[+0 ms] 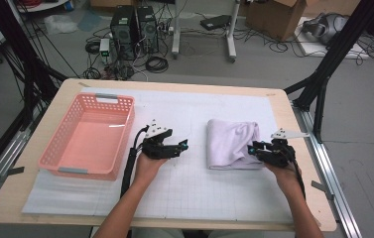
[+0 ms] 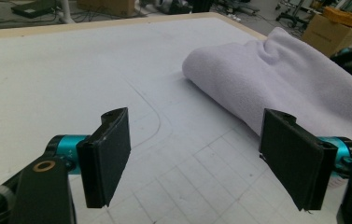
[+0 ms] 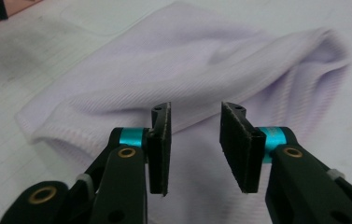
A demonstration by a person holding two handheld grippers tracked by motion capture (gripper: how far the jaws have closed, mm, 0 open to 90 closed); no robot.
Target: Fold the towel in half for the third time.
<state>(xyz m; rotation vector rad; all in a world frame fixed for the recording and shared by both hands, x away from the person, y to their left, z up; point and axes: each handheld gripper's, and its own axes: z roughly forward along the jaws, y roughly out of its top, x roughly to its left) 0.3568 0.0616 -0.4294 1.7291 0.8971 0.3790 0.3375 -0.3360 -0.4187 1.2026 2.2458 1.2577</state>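
Covering most of the counter [image 1: 293,198] is a white gridded mat [image 1: 194,188]. On the mat's left part, near the counter's left edge, stands a pink basket [image 1: 125,106]. A folded pale-lilac towel [image 1: 231,141] lies right of the mat's middle, nearer the counter's right edge than the left, with its rounded fold facing the middle. In the high view the left hand-held gripper [image 1: 184,145] sits between basket and towel, low over the mat and pointing toward the towel but apart from it; in the left gripper view its jaws are spread wide with only bare mat between them and the towel [image 2: 281,79] lying ahead and to the right. The right hand-held gripper [image 1: 252,149] is at the towel's right near corner; in the right gripper view its jaws stand partly spread just above the towel [image 3: 187,70], with a clear gap between the pads [image 3: 162,149] and no cloth pinched.
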